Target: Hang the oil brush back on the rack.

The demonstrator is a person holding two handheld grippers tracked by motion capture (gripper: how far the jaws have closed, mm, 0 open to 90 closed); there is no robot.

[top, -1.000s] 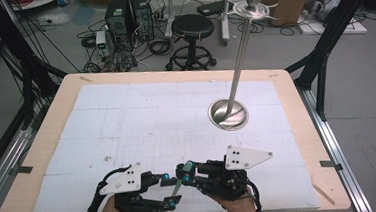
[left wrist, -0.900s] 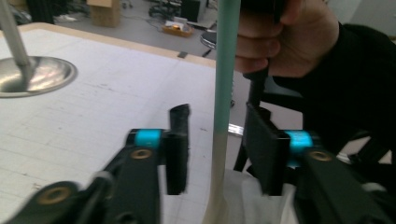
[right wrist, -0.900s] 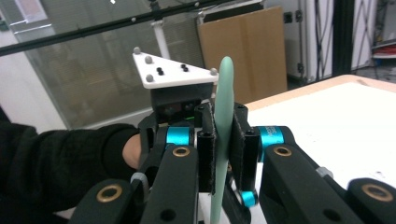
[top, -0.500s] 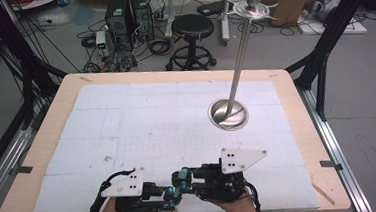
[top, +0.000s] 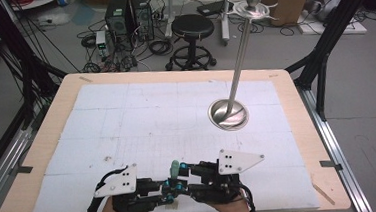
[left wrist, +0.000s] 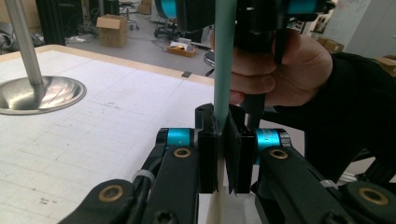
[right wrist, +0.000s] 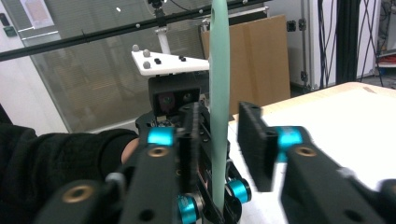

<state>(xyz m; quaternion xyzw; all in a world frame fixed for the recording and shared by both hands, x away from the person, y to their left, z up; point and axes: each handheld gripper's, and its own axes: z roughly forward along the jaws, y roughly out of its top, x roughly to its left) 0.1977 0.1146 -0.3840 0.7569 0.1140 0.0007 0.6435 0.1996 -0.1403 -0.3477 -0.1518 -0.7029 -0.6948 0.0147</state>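
**Green stick passing between two grippers at the near edge**

The left gripper (left wrist: 223,154) is clamping the lower end of a pale green stick (left wrist: 224,60), its jaws pressed tight on it, so the stick is standing upright between the two hands at the near edge of the table (top: 42,131). The right gripper (right wrist: 219,140) is facing it with jaws spread apart around the stick, one pad close beside it, not gripping. This is likely a handover. Far right on the white mat (top: 142,119), a steel stand (top: 228,114) is rising from its dished base, which is holding nothing.
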